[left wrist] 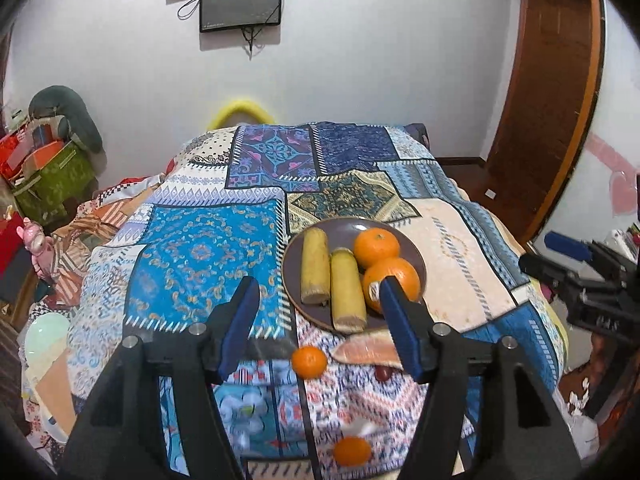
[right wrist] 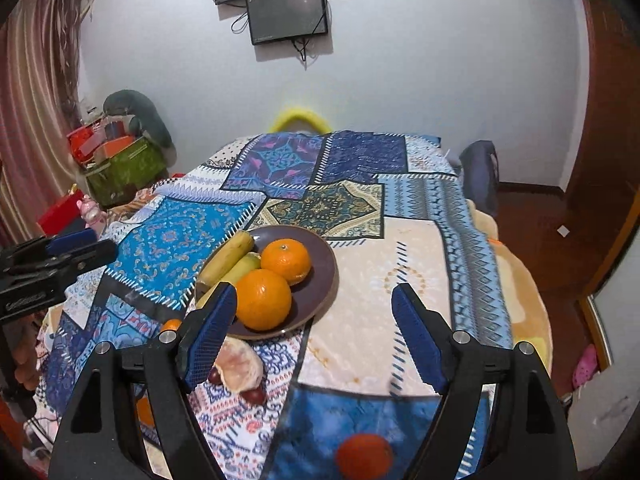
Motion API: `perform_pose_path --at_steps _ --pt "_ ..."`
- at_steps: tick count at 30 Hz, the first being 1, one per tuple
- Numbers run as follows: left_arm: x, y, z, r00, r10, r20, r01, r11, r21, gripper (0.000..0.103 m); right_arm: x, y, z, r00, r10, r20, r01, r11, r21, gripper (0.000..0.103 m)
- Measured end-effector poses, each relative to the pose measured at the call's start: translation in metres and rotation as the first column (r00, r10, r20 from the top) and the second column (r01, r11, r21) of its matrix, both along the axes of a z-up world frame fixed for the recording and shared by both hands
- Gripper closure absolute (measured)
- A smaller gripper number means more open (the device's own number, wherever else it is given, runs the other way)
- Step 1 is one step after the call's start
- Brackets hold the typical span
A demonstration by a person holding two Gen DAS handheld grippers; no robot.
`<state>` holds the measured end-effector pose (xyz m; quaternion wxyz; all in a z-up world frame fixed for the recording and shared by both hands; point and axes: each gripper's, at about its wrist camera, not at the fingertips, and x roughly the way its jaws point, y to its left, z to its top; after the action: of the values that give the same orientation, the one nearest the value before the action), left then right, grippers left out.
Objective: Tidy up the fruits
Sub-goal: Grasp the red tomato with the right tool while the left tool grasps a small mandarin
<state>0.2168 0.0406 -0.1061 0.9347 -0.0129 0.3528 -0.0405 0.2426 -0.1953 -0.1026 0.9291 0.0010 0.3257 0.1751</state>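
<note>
A: Start big. What carries everything?

B: A bed under a patchwork quilt (left wrist: 208,256). On it sits a dark brown plate (left wrist: 414,250) holding two yellow pieces, bananas by the look of them (left wrist: 347,284), side by side, and two oranges (left wrist: 377,246) touching each other at the plate's right.

A: So the plate is partly filled. What's left out?

B: A peeled citrus half (right wrist: 242,364) just in front of the plate, two small dark red fruits (right wrist: 254,394) beside it, and small oranges loose on the quilt nearer the cameras (left wrist: 309,362).

A: And the tools?

B: The left hand-held gripper (left wrist: 318,312) has its jaws moderately apart with nothing between them; the right hand-held gripper (right wrist: 314,336) stands wide, also empty. Both hang above the quilt, short of the plate.

A: Your reading of the step?

B: Between placements, I'd judge. The next move calls for dropping to a loose small orange, closing gently around it, then carrying it to the plate's bare left side.
</note>
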Motion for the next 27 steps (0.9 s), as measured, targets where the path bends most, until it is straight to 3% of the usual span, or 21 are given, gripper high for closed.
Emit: perform_pose_path --at_steps 3,12,19,27 --pt "-0.014 -0.001 0.0 1.0 0.007 -0.009 -0.007 1.0 -0.014 0.033 -0.01 -0.008 0.002 1.0 -0.012 0.005 0.012 1.0 -0.013 0.026" --pt "-0.041 0.001 -0.03 0.995 0.011 -0.1 -0.013 1.0 -0.019 0.033 -0.028 -0.031 -0.007 0.997 -0.06 -0.04 0.059 0.998 -0.02 0.026" --pt "-0.053 0.003 -0.061 0.981 0.004 -0.192 -0.013 0.999 -0.046 0.033 -0.031 -0.027 -0.034 0.991 -0.061 -0.116 0.055 0.997 -0.059 0.026" --pt "-0.067 -0.014 -0.086 0.968 -0.054 -0.245 0.046 0.998 -0.038 0.033 -0.032 -0.03 -0.068 0.974 -0.05 -0.22 0.035 0.997 -0.071 0.026"
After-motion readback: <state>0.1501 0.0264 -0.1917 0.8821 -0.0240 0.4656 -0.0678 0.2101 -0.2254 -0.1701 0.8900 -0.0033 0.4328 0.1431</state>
